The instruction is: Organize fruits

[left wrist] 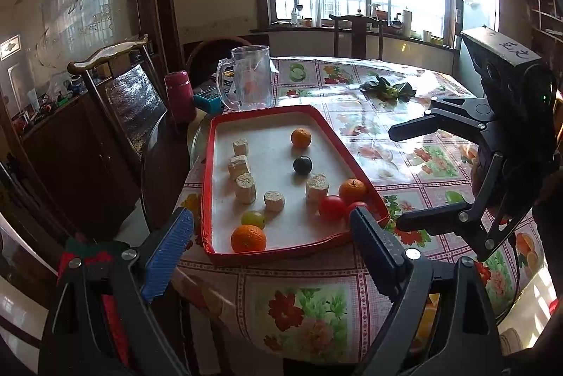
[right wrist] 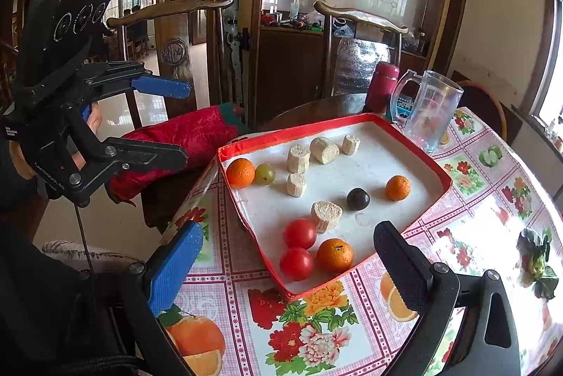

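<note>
Sunlight from a big window falls on a round table with a flowered plastic cloth, and on it stands a red-rimmed tray with a white floor. Inside the tray the fruits lie scattered among pale cut cylinders (I cannot tell what these pieces are). In the left wrist view, one orange sits toward 12 o'clock, a dark plum just below it, a second orange toward 4 o'clock beside two tomatoes, and a third orange at 6 o'clock next to a green grape.

Both tongs are wide open and hold nothing. The left gripper hovers at the near edge of the tray, and the right gripper hovers over the corner where the tomatoes and one orange lie.

I judge that the fruits are in the tray but not sorted by kind, so this scene fits either a moment before a grasp or a pause between two placements. If sorting by kind is wanted, a next grasp needs jaws around one round fruit with gentle pressure, because the tomatoes are soft and the oranges may roll.
</note>
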